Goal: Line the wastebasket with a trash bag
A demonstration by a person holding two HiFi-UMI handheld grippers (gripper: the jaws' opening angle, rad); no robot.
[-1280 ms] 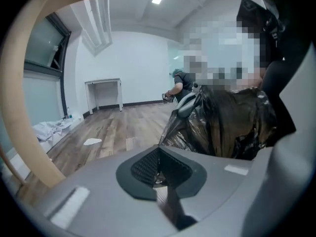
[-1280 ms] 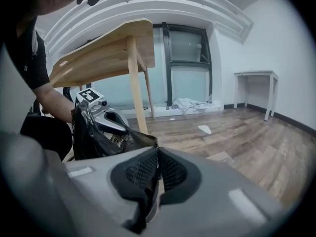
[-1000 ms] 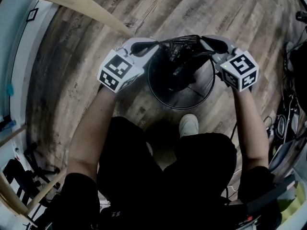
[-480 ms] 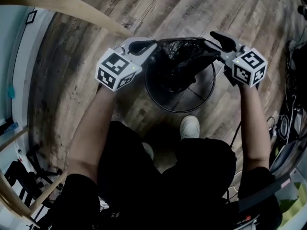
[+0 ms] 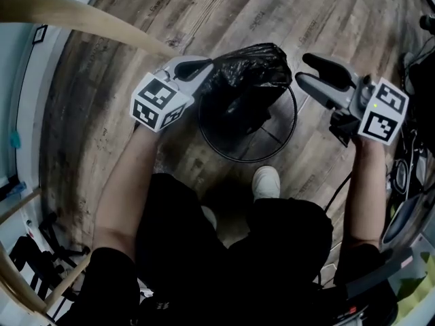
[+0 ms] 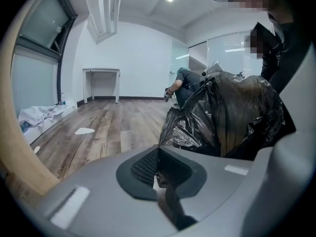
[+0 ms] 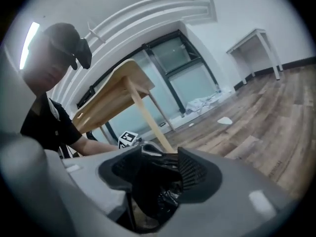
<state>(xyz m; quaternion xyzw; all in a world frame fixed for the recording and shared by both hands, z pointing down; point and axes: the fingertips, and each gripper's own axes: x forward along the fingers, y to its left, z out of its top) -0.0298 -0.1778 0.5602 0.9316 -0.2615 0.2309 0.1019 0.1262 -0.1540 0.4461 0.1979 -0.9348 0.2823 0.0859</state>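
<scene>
Now the left claw is clenching one edge of the crumpled black plastic trash bag, which is bunching over the far rim of the round black wire wastebasket on the wood-plank floor. The right claw has just been opening and is hovering released beside the basket, clear of the bag, its pads gripping nothing.

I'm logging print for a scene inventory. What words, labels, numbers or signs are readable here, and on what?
Nothing is readable.
Floor planks: faint printed lettering, too blurred to read.
Cubes with square markers: patterns only, no letters.
Trash bag: no print seen.
</scene>
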